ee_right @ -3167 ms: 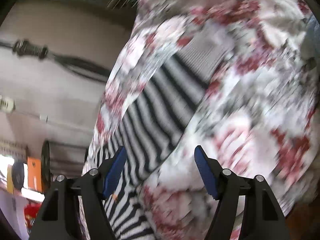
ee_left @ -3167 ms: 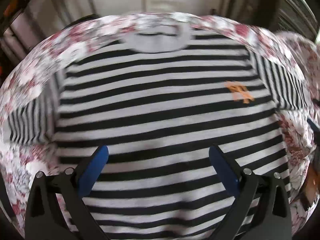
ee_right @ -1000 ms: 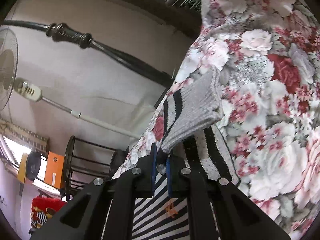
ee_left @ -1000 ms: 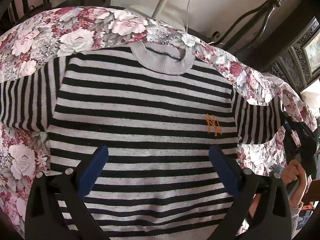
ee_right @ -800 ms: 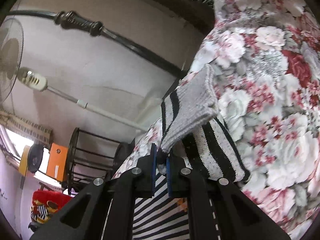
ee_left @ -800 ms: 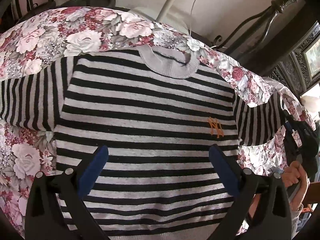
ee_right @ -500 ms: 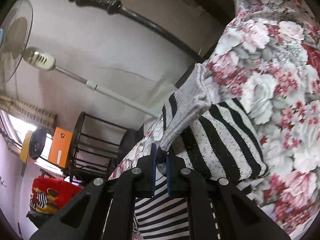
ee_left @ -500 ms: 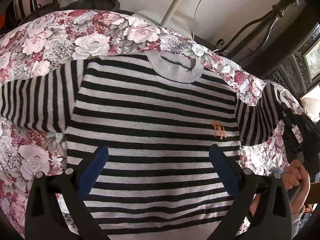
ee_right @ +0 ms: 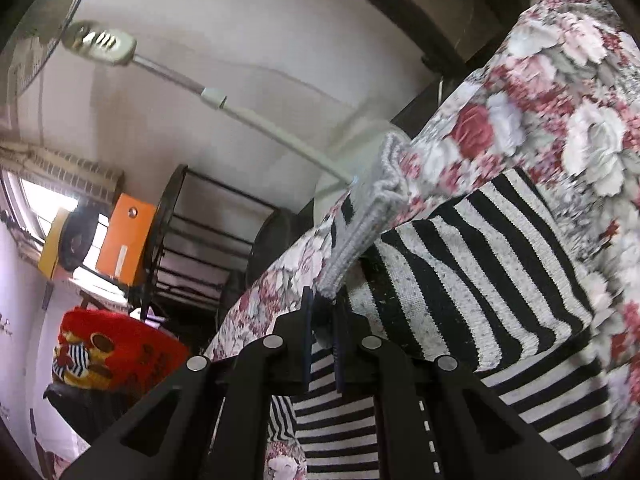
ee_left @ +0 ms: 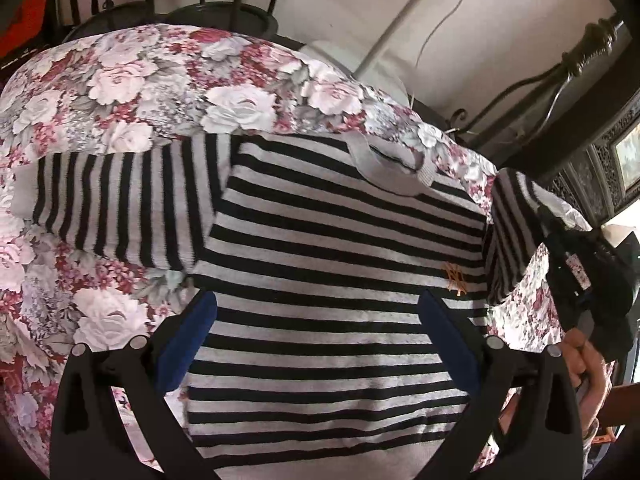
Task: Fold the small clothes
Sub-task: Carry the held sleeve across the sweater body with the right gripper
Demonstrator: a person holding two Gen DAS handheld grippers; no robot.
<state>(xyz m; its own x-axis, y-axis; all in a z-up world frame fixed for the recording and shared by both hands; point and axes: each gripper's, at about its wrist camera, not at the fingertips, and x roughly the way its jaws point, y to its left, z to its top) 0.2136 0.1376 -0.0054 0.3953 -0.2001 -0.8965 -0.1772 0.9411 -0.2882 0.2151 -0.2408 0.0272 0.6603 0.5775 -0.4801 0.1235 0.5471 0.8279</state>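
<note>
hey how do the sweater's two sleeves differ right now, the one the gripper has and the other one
The far sleeve lies flat and spread on the floral cloth, untouched; the pinched sleeve is lifted and bunched. Its grey cuff sits in the right gripper, whose jaws are shut; the far sleeve's cuff is free. Both carry the same black and grey stripes.

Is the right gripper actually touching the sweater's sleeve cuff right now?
Touching. The right wrist view shows the right gripper with its jaws shut on the grey sleeve cuff, the knit pinched between the pads and lifted off the floral cloth.
</note>
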